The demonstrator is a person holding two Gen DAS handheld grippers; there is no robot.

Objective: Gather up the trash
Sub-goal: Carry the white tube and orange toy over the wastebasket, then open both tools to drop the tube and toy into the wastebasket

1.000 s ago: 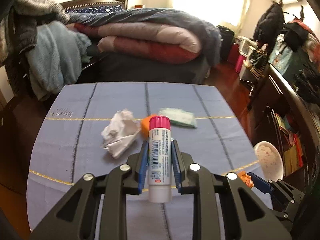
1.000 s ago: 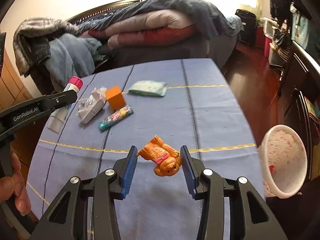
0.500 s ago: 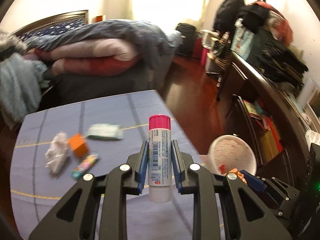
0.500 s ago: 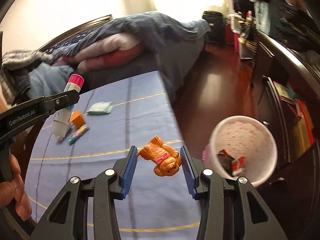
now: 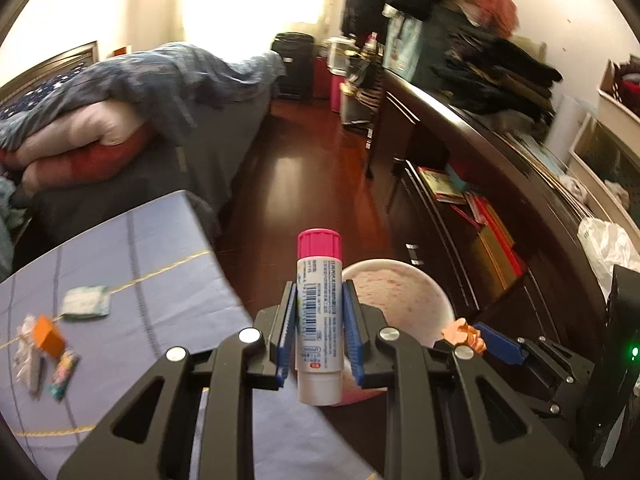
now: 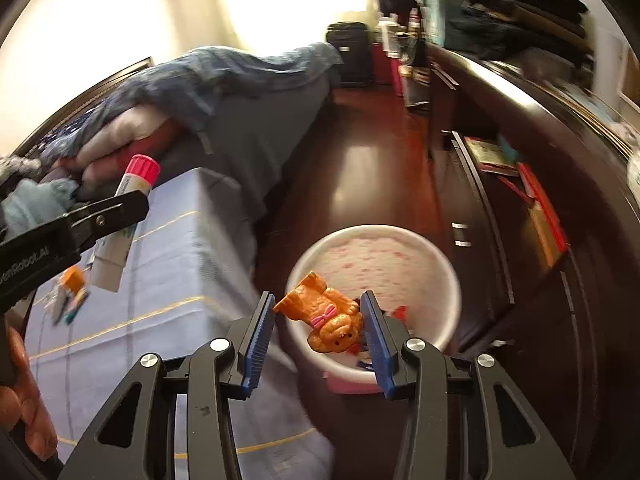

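Note:
My left gripper (image 5: 319,316) is shut on a white glue stick (image 5: 319,320) with a pink cap, held upright past the table's right edge, in front of the pink-speckled trash bin (image 5: 400,288). My right gripper (image 6: 318,320) is shut on an orange toy dog (image 6: 324,312) and holds it above the bin (image 6: 376,252), which has some scraps inside. The glue stick (image 6: 128,208) and left gripper also show at the left of the right wrist view. The toy dog (image 5: 462,332) shows at the right of the left wrist view.
On the blue tablecloth (image 5: 140,272) lie a green packet (image 5: 86,300), an orange cube (image 5: 48,334), crumpled paper (image 5: 26,340) and a candy wrapper (image 5: 62,372). A bed (image 5: 120,120) stands behind, a dark cabinet (image 5: 480,200) to the right, wooden floor (image 5: 312,168) between.
Both grippers have swung right, off the table toward the bin. The bin now sits right under the toy dog and just behind the glue stick. Both holds are unchanged.

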